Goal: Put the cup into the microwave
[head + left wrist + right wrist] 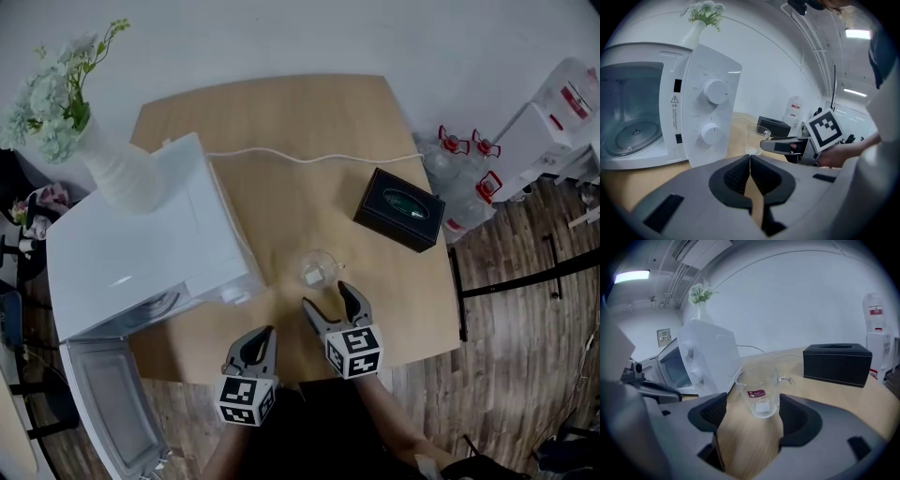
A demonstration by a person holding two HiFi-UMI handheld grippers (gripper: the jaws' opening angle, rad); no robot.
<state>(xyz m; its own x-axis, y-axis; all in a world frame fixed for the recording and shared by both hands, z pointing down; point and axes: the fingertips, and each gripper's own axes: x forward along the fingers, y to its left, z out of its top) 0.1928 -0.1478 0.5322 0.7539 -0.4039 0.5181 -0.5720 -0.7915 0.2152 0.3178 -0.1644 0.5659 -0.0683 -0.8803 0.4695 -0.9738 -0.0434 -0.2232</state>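
One empty cup (317, 269) beside open microwave (141, 253)

Left tool (265, 334) closed; right tool (327, 296) spread wide.

Black box (399, 209), white cable (309, 157) on table (281, 112); flower vase (117, 173).

Cup (760, 378) label (756, 393) (red): print too small
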